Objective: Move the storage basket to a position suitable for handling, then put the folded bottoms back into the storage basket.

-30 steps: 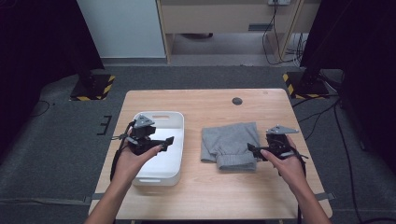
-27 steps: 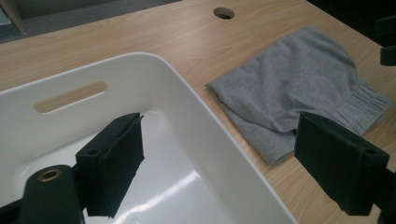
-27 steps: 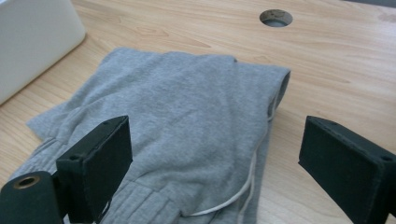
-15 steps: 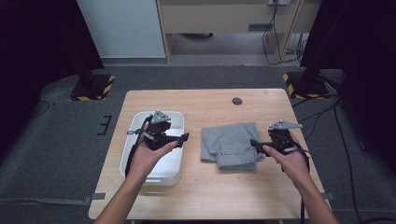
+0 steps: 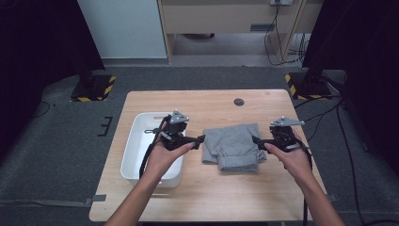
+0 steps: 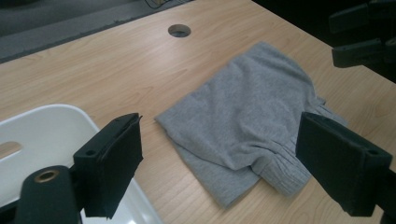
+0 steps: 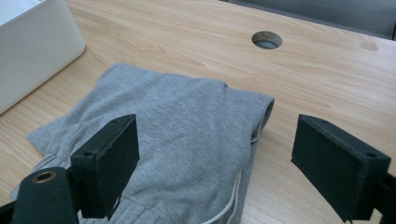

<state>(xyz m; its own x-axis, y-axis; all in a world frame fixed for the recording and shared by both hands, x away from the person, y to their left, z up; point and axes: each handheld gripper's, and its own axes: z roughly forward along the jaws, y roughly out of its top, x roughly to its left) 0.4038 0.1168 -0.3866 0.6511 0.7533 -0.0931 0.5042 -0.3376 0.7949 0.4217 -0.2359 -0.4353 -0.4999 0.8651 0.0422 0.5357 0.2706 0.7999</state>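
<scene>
A light wooden table (image 5: 216, 197) stands in the middle of a dark grey carpet floor (image 5: 51, 155). It has a small round hole (image 5: 239, 101) near its far edge, at about 1 o'clock from the middle. At 12 o'clock, past the table, is a pale wooden cabinet (image 5: 226, 19) with cables (image 5: 282, 42) hanging beside it. At 11 o'clock is a light blue-white panel (image 5: 124, 28). Two black stands have yellow and black striped feet, one at 10 o'clock (image 5: 93, 88) and one at 2 o'clock (image 5: 306, 84). The sides of the room are very dark.

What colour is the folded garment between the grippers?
Plain light grey; the folded garment shows best in the right gripper view.
</scene>
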